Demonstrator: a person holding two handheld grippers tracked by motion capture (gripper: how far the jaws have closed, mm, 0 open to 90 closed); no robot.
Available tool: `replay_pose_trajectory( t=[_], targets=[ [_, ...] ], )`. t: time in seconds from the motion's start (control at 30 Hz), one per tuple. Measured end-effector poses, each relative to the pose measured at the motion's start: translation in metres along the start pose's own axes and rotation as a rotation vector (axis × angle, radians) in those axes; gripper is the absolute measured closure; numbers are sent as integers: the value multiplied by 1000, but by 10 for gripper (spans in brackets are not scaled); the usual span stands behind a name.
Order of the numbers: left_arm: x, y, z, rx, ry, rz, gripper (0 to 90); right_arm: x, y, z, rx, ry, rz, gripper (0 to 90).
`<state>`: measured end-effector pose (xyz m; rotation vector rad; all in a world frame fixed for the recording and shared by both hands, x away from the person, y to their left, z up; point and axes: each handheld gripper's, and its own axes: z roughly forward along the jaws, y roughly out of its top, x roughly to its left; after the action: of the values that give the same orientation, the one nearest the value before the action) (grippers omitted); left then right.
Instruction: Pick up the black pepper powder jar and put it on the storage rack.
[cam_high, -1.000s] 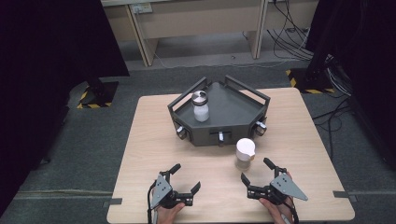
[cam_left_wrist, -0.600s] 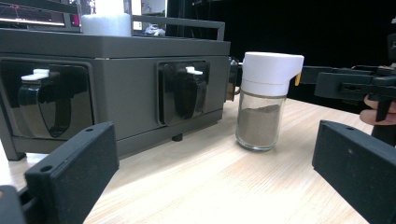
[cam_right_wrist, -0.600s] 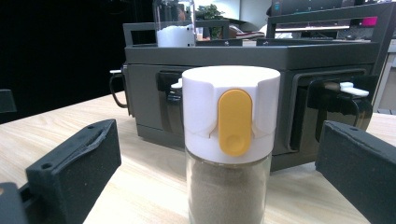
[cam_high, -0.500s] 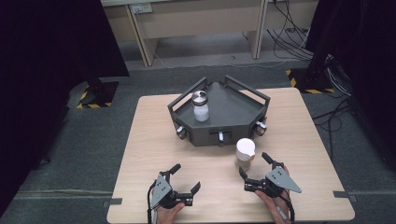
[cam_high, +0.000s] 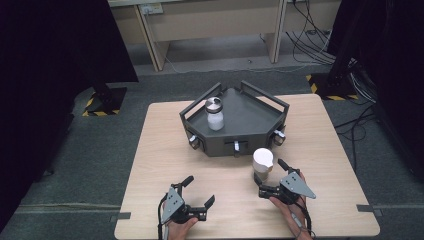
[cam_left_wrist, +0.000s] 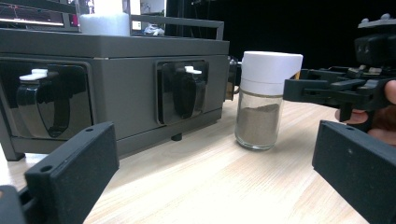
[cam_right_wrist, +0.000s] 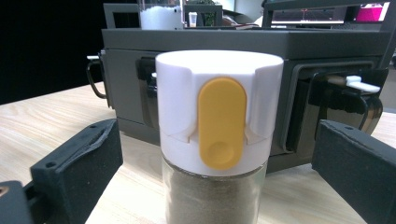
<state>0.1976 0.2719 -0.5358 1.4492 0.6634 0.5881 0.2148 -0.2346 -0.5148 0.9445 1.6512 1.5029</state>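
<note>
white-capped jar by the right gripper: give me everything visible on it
The spice jar is clear glass, part filled with brown powder, topped by a white plastic cap with a yellow flip tab. It stands upright on the wooden table, just in front of the grey tray. The right gripper has its open jaws either side of it; they have just been closing, and no contact is visible.

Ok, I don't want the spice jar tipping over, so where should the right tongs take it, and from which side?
Probably low on the white cap or just beneath it on the glass, level, from the person's side. The spice jar stands upright, round and narrow, already between the right tongs' open jaws, which have just begun closing. The grey rack blocks the far side.
</note>
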Motion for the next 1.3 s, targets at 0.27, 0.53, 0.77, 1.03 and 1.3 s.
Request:
replay_pose_trajectory(
  t=[0.27, 0.53, 0.77, 1.03, 1.3],
  targets=[
    [0, 0, 0, 1, -2, -1, 0, -1, 0, 8, 17, -7, -14, 80],
    [0, 0, 0, 2, -2, -3, 0, -2, 2, 13, 28, 3, -15, 138],
    [0, 0, 0, 2, -1, -4, 0, -1, 5, 18, 53, 6, -23, 196],
    [1, 0, 0, 3, -1, -3, 0, 1, 9, 23, 80, 4, -27, 268],
    [0, 0, 0, 3, -1, -3, 0, 0, 12, 24, 93, 3, -21, 298]
  ],
)
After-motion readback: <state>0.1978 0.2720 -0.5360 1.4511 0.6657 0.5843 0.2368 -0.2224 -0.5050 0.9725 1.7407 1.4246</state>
